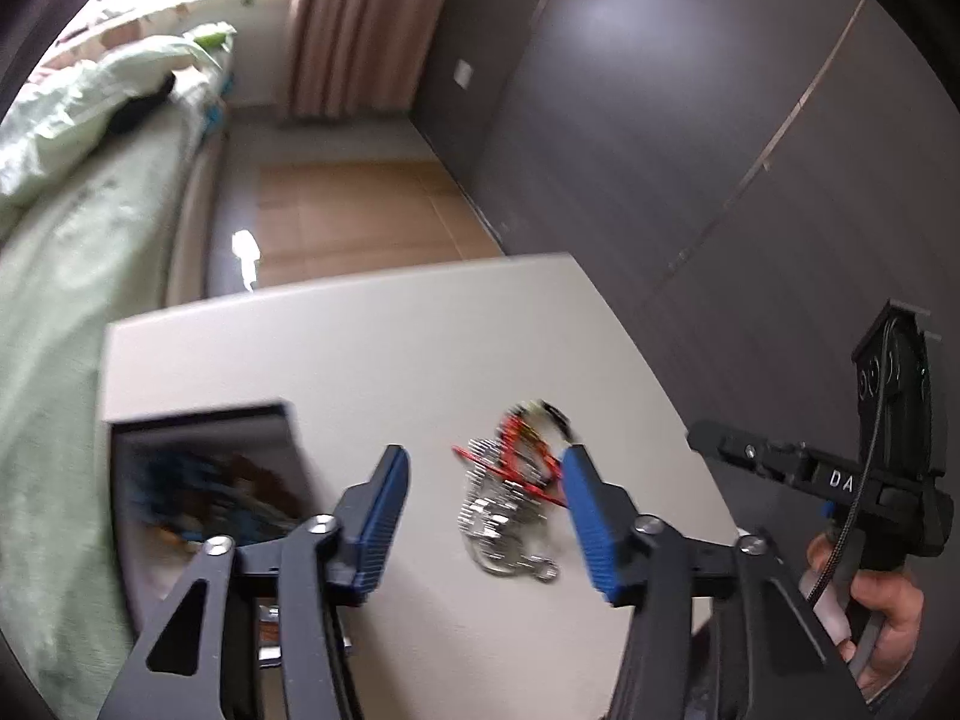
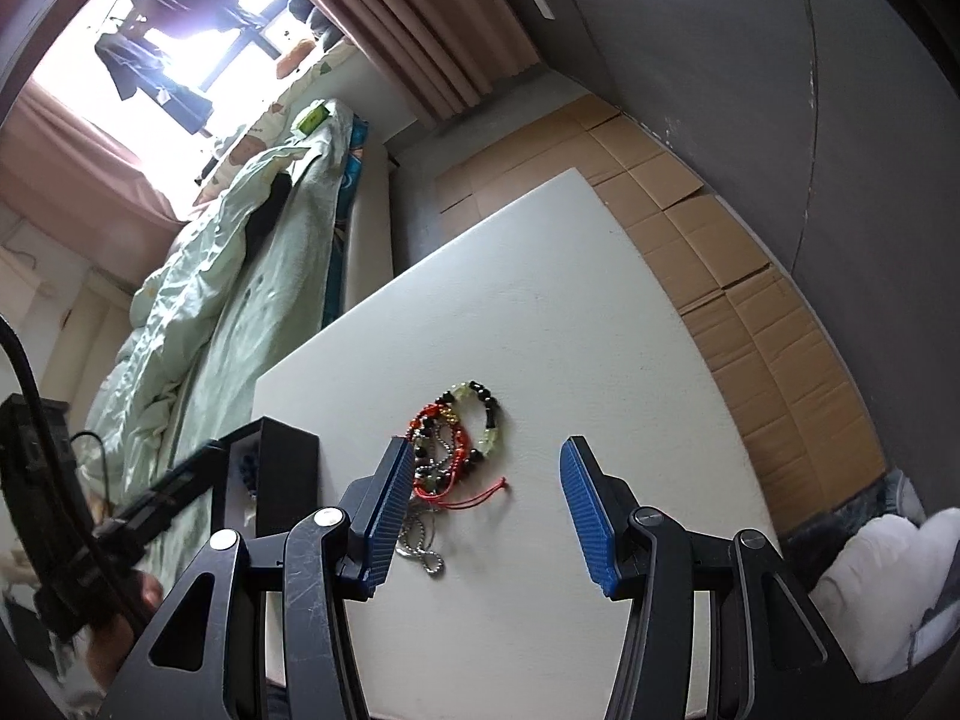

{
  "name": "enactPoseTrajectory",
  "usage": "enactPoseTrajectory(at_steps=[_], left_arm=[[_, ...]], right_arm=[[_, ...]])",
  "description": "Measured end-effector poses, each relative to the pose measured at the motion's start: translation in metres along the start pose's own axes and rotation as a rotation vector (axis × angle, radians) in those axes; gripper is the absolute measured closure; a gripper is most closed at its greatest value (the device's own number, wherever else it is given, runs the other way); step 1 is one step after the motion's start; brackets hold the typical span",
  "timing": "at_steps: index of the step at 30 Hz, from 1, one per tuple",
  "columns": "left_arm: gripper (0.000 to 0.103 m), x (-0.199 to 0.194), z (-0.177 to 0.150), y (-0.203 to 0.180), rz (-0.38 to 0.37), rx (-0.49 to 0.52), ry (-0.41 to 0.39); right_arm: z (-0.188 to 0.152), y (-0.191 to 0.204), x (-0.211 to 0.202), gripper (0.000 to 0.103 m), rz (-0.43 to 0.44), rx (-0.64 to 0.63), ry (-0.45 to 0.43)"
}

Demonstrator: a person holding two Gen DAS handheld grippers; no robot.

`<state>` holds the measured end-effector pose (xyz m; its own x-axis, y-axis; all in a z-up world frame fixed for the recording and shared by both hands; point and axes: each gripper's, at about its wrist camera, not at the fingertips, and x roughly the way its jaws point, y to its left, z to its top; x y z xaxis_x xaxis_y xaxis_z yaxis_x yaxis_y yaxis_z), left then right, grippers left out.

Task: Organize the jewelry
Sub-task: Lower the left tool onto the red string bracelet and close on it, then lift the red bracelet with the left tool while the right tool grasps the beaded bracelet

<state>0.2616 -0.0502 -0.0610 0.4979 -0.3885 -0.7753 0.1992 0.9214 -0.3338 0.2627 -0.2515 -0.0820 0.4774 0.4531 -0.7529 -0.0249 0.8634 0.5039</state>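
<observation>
A table [image 2: 540, 312] stands beside a bed [image 2: 228, 312], which lies to its left, with flattened cardboard [image 2: 750, 300] on the floor to its right and behind it. On the table's near left corner sits an open box [image 2: 282, 480] with beads inside. Just right of the box lies a heap of bracelets and chains [image 2: 456, 450], with the silver chain [image 1: 504, 528] nearest the cameras.
</observation>
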Motion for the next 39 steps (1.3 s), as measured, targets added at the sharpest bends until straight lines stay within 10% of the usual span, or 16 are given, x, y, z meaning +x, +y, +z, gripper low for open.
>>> enactPoseTrajectory(at_steps=[23, 28, 39], left_arm=[[0.073, 0.103, 0.005, -0.027, 0.026, 0.044, 0.155], [0.095, 0.107, 0.005, -0.026, 0.102, 0.069, 0.148], [0.096, 0.074, 0.015, -0.016, 0.02, 0.007, 0.068]], right_arm=[[0.011, -0.028, 0.018, 0.052, -0.005, 0.037, 0.008], [0.013, -0.028, 0.024, 0.052, -0.006, 0.037, 0.022], [0.011, -0.02, 0.035, 0.052, -0.002, 0.012, 0.045]])
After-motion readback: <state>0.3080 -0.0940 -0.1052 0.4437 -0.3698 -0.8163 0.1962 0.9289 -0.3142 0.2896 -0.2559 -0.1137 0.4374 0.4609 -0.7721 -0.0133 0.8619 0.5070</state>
